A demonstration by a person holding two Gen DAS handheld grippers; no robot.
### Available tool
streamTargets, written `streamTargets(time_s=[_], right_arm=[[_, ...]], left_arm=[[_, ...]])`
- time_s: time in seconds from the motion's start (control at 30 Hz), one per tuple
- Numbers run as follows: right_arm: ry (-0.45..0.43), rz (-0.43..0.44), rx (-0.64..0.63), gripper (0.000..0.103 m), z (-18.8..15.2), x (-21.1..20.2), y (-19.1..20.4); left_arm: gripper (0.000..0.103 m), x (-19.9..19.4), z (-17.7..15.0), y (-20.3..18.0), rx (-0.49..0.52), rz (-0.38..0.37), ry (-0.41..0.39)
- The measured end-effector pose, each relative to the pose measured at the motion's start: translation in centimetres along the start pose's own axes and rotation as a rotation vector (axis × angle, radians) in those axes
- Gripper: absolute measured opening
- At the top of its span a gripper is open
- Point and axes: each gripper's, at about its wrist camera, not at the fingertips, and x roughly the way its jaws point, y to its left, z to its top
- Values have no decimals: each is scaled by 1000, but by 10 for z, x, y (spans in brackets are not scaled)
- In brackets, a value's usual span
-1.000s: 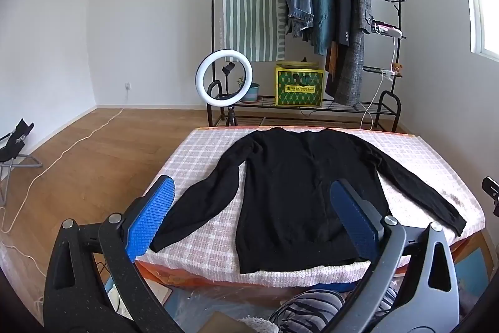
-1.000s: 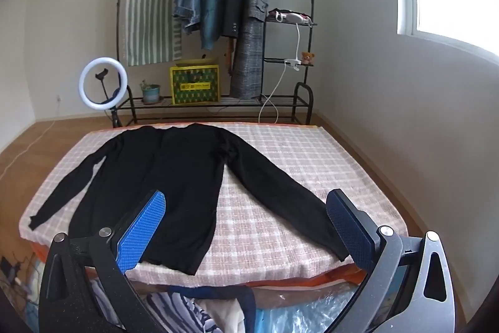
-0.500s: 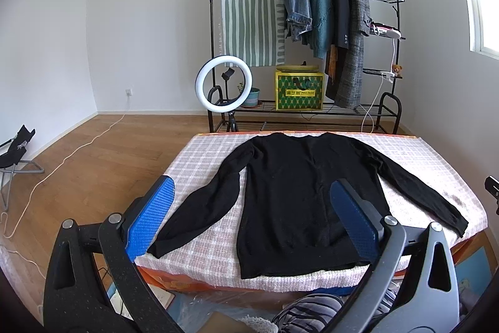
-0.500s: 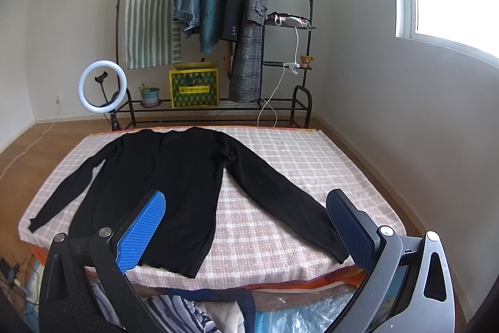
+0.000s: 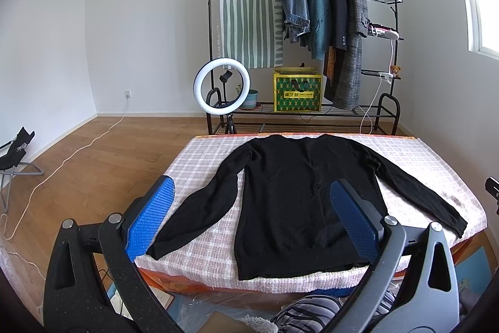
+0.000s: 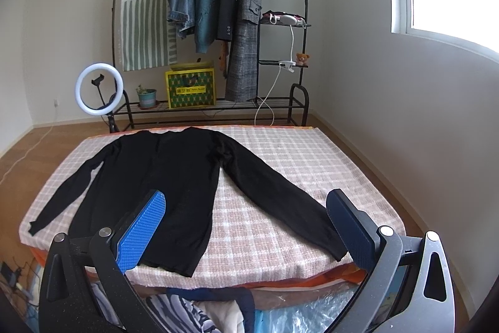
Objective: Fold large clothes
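Folding not begun: black sweater [image 5: 299, 195] lies flat, sleeves spread, on the checked bed [image 6: 280, 223]; left tongs [image 5: 254, 227] and right tongs [image 6: 246, 230] spread wide, empty, short of it.

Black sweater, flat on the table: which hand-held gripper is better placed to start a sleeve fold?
Probably right: the right hand-held gripper, open, sits nearest a sleeve cuff of the black sweater.

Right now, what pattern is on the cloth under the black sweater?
A pink-and-white check on the table cover, clearest in the right wrist view.
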Motion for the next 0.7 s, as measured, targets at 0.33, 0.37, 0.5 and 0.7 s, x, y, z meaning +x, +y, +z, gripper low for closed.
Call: streamTargets(time_s=[0.33,0.37,0.5,0.7], right_arm=[[9,3,17,103,-1,0,-5],[10,2,19,103,-1,0,-6],[8,2,16,103,-1,-1,-5],[11,5,10,103,-1,0,-2]], left_arm=[[102,-2,5,-5,1,2,-2],[102,-2,5,-5,1,3,0],[102,-1,3,-3,-3,3,4],[102,1,1,-2,-4,3,5]])
